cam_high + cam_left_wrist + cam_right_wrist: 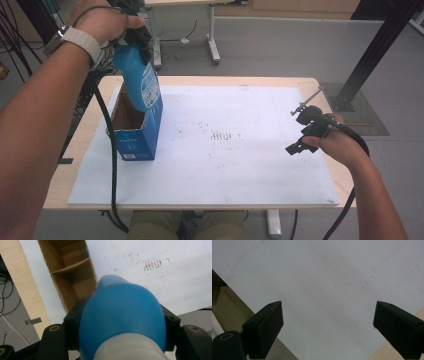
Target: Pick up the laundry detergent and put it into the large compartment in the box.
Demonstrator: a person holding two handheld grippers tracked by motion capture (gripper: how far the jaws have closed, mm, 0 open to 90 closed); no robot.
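Gripping the blue bottle, left gripper jaws above box.

- The blue bottle I'm holding looks like smooth plastic with a soft sheen; its label seems glossy, though it's too blurred to be sure.
- The box is cardboard: raw brown and matt inside, printed blue outside.
- The white board reads matt and scuffed, with dark smudges.
- The table edge shows pale wood grain.
- My right gripper has matt black plastic pads.
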